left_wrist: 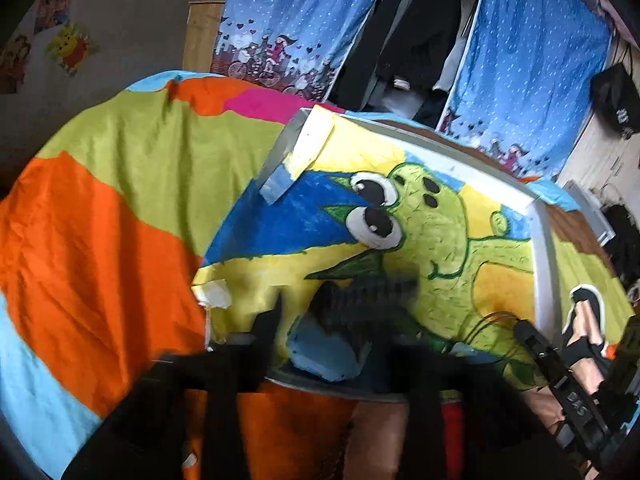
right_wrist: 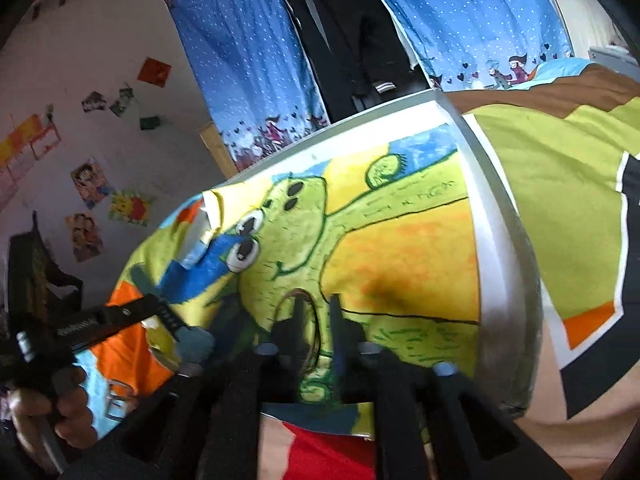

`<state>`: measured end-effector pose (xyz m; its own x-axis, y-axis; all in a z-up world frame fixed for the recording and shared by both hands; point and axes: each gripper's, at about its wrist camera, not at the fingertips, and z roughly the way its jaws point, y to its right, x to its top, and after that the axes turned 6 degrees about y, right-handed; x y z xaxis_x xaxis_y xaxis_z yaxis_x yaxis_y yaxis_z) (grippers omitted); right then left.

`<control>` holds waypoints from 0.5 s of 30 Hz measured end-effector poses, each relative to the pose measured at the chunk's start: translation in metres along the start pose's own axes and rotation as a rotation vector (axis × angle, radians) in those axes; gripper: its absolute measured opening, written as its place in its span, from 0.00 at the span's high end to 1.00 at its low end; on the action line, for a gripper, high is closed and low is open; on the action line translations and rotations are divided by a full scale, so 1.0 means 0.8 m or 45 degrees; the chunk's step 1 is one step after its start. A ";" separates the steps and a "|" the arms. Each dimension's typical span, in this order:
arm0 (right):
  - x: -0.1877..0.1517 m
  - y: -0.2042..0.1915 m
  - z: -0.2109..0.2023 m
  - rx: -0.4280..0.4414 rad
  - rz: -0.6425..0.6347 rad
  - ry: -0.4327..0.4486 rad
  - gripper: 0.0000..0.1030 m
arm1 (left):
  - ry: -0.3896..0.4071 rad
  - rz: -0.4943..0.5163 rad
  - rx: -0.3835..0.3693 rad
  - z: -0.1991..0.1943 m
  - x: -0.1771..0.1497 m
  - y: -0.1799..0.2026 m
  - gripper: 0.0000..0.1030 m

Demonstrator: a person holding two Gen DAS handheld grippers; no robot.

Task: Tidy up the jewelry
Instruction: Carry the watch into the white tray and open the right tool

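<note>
Painted board (left_wrist: 400, 216) with green cartoon creature lies on striped bedsheet (left_wrist: 100, 184). Jewelry: thin bangle rings (right_wrist: 308, 332) on board, near edge. Right gripper (right_wrist: 316, 320) narrow, fingers straddling ring wire, contact unclear. Left gripper (left_wrist: 320, 312) pinching blue foam block (left_wrist: 324, 352); dark blurred thing at its tips, cannot identify. Risk: thin wire slips from fingers, rolls off board onto sheet. Left fingertips motion-blurred; other jewelry out of view.

in the left wrist view the left gripper (left_wrist: 332, 312) is motion-blurred over a dark thing; whether it grips cannot be told. thin bangles (left_wrist: 486, 326) are partly hidden behind the right gripper (left_wrist: 532, 336), itself cut off at the edge.
</note>
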<state>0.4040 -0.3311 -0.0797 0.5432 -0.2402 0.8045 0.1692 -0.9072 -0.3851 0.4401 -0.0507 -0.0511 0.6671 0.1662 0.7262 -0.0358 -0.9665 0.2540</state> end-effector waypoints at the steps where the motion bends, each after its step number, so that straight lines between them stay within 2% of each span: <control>1: 0.001 0.000 0.000 -0.019 -0.011 0.002 0.50 | 0.035 -0.003 0.034 -0.008 -0.002 0.000 0.38; 2: 0.000 -0.002 -0.003 -0.041 -0.025 0.012 0.42 | 0.072 -0.008 0.041 -0.015 -0.003 -0.001 0.36; 4: 0.001 -0.006 -0.013 -0.058 -0.058 0.038 0.42 | 0.108 0.004 0.046 -0.028 -0.006 0.001 0.30; 6: 0.004 -0.012 -0.020 -0.079 -0.090 0.054 0.38 | 0.118 0.015 0.071 -0.038 -0.008 0.005 0.29; 8: 0.005 -0.019 -0.034 -0.095 -0.115 0.094 0.25 | 0.132 0.035 0.085 -0.052 -0.010 0.010 0.29; 10: 0.007 -0.026 -0.048 -0.095 -0.132 0.129 0.19 | 0.172 0.058 0.104 -0.073 -0.015 0.016 0.25; 12: 0.007 -0.034 -0.070 -0.090 -0.162 0.177 0.15 | 0.226 0.068 0.100 -0.092 -0.020 0.022 0.11; 15: 0.008 -0.049 -0.106 -0.082 -0.207 0.257 0.04 | 0.327 0.080 0.084 -0.129 -0.030 0.028 0.02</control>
<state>0.3310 -0.3267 -0.0210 0.3371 -0.1475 0.9298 0.1844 -0.9582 -0.2188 0.3464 -0.0563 0.0033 0.4543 0.1413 0.8796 -0.0172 -0.9858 0.1673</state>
